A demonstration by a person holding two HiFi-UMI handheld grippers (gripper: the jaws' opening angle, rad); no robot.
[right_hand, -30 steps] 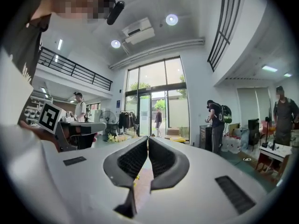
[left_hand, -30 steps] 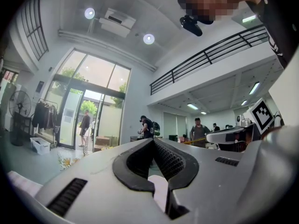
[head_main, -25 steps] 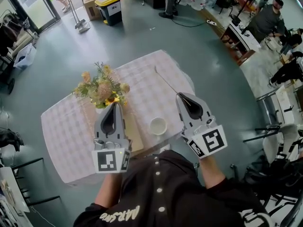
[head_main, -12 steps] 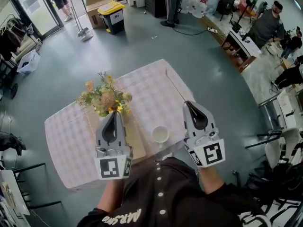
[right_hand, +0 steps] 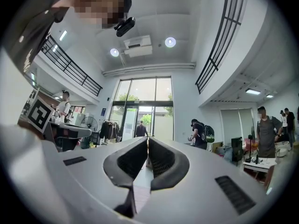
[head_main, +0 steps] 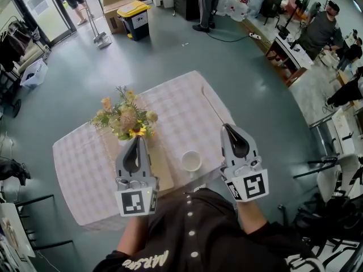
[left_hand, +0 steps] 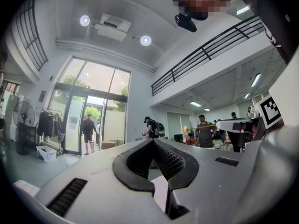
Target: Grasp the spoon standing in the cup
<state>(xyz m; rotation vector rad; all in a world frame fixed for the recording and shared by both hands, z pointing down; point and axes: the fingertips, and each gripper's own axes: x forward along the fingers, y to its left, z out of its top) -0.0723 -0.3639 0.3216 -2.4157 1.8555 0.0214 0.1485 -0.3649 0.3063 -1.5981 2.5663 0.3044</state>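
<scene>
A white cup (head_main: 191, 161) stands near the front edge of the checked-cloth table (head_main: 79, 169), and no spoon shows in it. A long thin spoon (head_main: 214, 105) sticks out forward from the tips of my right gripper (head_main: 227, 126), which is shut on its handle and held right of the cup. In the right gripper view the jaws (right_hand: 148, 138) stand pressed together, and the spoon is too thin to make out there. My left gripper (head_main: 136, 138) hovers left of the cup, just in front of the flowers. It is shut with nothing between its jaws (left_hand: 153, 140).
A vase of yellow and cream flowers (head_main: 126, 118) stands mid-table on a tan runner (head_main: 165, 169). Grey floor surrounds the table. A yellow-lidded bin (head_main: 134, 17) and several people are far off. Desks and chairs crowd the right side (head_main: 334, 169).
Compared with one second ago, my right gripper and the spoon have shifted right and slightly nearer across the table. The left gripper has barely moved.
</scene>
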